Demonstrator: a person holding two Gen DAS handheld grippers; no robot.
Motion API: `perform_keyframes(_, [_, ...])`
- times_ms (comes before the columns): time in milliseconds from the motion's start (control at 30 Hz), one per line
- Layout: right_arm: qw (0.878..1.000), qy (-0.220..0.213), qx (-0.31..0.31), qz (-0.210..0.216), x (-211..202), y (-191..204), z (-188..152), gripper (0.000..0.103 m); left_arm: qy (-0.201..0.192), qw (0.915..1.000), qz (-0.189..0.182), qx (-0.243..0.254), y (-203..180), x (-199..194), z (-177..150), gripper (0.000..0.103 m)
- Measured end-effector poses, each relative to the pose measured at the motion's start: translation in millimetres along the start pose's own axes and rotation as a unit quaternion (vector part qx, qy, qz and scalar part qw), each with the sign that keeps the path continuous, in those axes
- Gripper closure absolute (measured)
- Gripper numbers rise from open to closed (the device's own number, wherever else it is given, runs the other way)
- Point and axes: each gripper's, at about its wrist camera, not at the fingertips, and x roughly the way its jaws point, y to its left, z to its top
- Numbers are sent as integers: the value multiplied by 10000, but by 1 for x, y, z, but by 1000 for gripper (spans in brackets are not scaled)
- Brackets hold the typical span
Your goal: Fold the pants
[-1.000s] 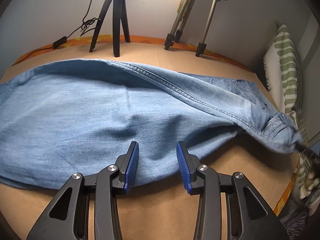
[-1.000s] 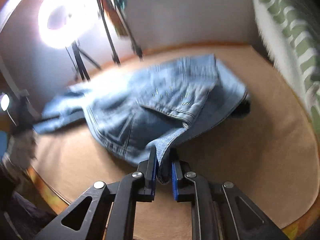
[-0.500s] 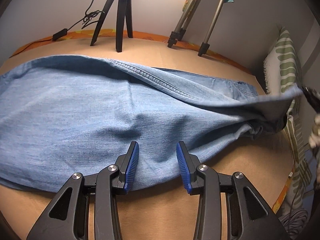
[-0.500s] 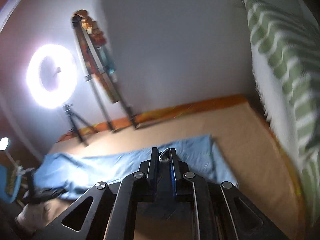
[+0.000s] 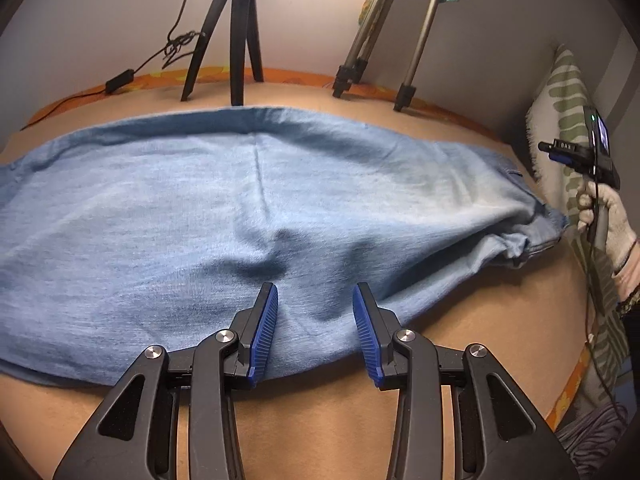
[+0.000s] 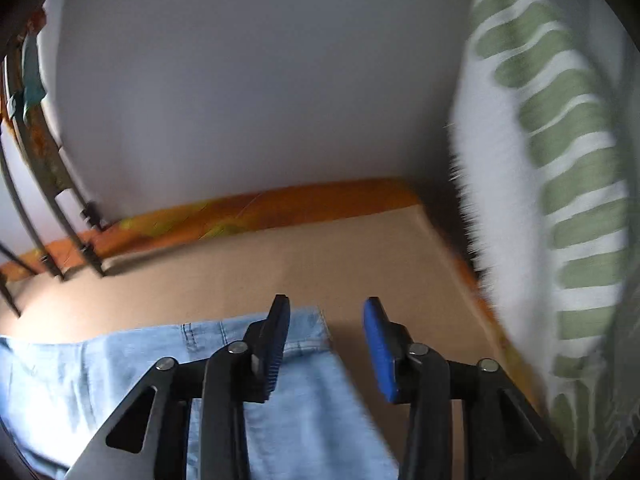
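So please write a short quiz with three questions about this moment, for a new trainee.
1. True or false: the right hand-held gripper is clamped on the jeans.
2. What stands at the right edge of the table? A) pillow B) bucket C) lamp
3. Fill in: the left hand-held gripper is ____, with its fingertips over the near edge of the jeans.

Key: 1 false; 2 A; 3 open
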Motion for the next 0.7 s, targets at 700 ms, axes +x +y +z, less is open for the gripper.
perform_keyframes(700, [9451, 1127, 2710, 1439, -49, -88, -156, 32, 173, 9584, -429, 2815, -214, 34, 2, 57])
